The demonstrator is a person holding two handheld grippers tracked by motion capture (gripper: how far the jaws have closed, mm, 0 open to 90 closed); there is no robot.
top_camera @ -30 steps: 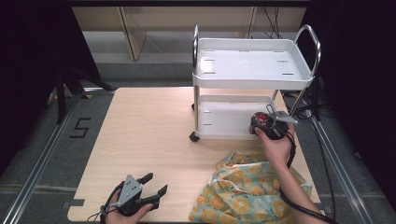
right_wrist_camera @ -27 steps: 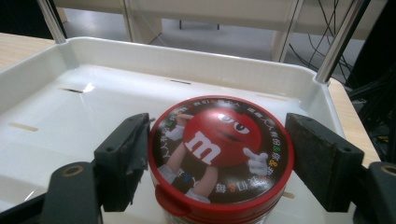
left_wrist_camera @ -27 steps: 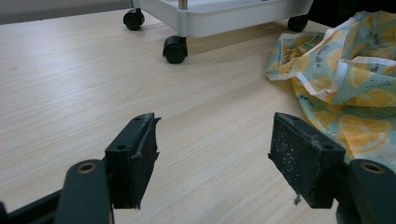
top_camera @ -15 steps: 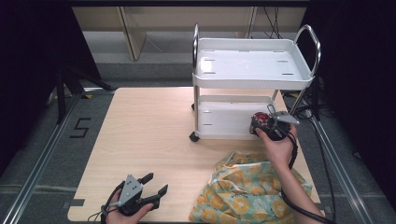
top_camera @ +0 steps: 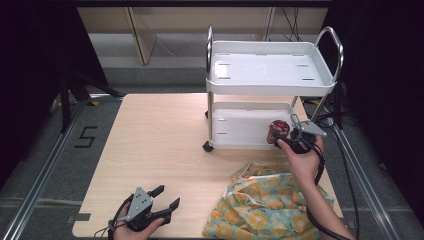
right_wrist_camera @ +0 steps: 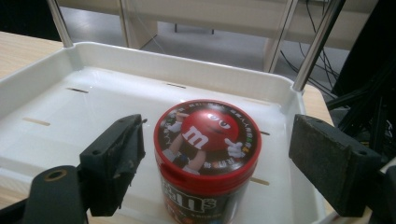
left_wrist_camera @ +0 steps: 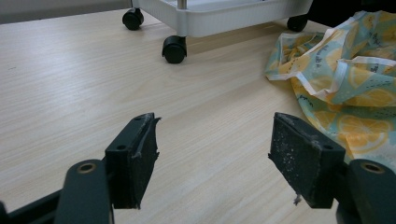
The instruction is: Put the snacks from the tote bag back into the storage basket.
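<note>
A red-lidded M&M's can stands upright on the lower tray of a white wheeled cart, near its right front corner. My right gripper is open; its jaws stand on either side of the can, the left one close to it and the right one well apart. My left gripper rests low at the table's front left, open, with nothing between its jaws.
A yellow and teal lemon-print cloth lies crumpled at the front right. The cart's top tray is bare. Its black wheels stand on the wooden table. Floor rails run along both sides.
Hardly anything differs. The right hand and the can stay at the cart's lower tray, shifted only slightly. The left gripper has not moved.
</note>
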